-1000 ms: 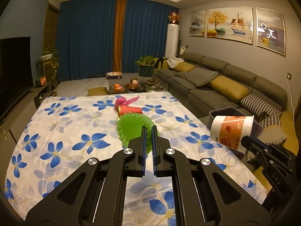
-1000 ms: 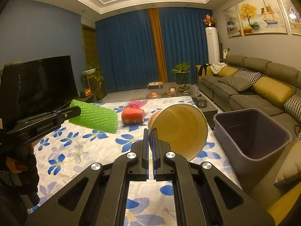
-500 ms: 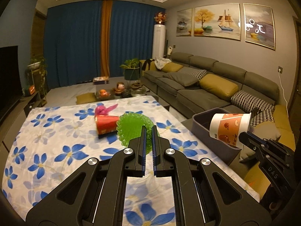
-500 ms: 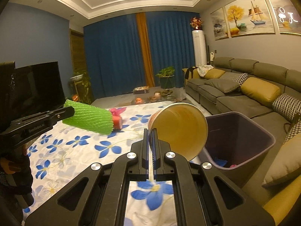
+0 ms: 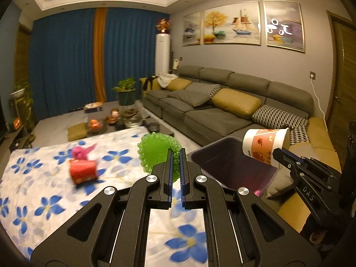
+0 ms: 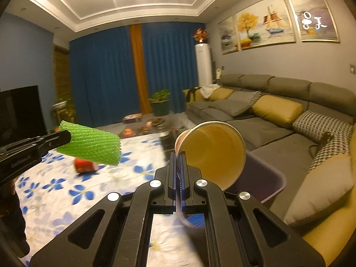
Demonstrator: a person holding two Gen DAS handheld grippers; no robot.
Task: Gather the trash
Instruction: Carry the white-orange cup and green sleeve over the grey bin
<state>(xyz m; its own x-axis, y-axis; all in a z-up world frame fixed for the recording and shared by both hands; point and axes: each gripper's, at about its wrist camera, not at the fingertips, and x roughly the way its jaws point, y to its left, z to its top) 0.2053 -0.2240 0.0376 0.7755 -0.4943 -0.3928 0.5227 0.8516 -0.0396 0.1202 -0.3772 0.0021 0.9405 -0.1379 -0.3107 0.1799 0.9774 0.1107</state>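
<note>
Cup (image 6: 213,153) rim pinched btw right fingers (image 6: 171,166) (over bin (image 6: 262,178)) — tilted.

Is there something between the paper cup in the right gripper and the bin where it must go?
Nothing visible. The right gripper holds the paper cup by its rim, above the open bin. The green foam net in the left gripper is off to the side.

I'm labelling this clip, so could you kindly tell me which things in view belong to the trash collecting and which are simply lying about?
Belongs to the job:
- green foam net, in left hand-held gripper
- paper cup, in right hand-held gripper
- purple bin
- red wrapper
- pink scrap

Just lying about:
- sofa
- potted plant
- paintings
</note>
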